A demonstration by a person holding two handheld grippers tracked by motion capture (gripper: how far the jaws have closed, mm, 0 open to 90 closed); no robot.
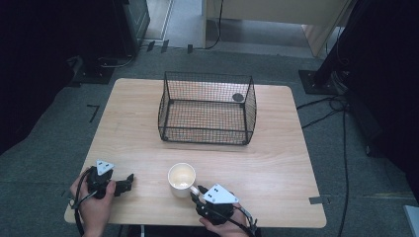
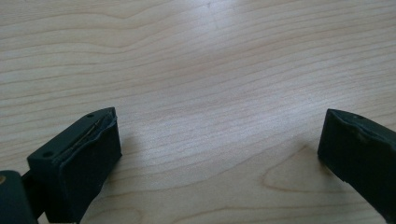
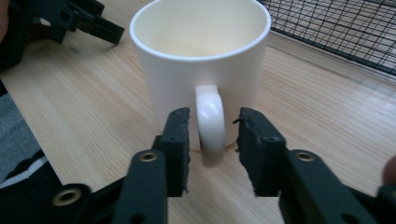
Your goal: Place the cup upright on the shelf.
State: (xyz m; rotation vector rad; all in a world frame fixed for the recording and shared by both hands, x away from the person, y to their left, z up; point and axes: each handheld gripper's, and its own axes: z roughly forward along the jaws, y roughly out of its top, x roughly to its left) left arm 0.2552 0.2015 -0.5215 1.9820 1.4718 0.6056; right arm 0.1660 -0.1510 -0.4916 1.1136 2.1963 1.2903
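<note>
High view: wire basket (image 1: 207,108) beyond mug (image 1: 181,178), well apart.

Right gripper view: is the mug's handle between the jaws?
Yes, the mug stands upright with its handle between the right gripper's two jaws, a small gap showing beside the right-hand one.

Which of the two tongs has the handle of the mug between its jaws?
The right tongs: their jaws stand on either side of the white mug's handle. The left tongs stand wide open over bare table, away from the mug.
</note>
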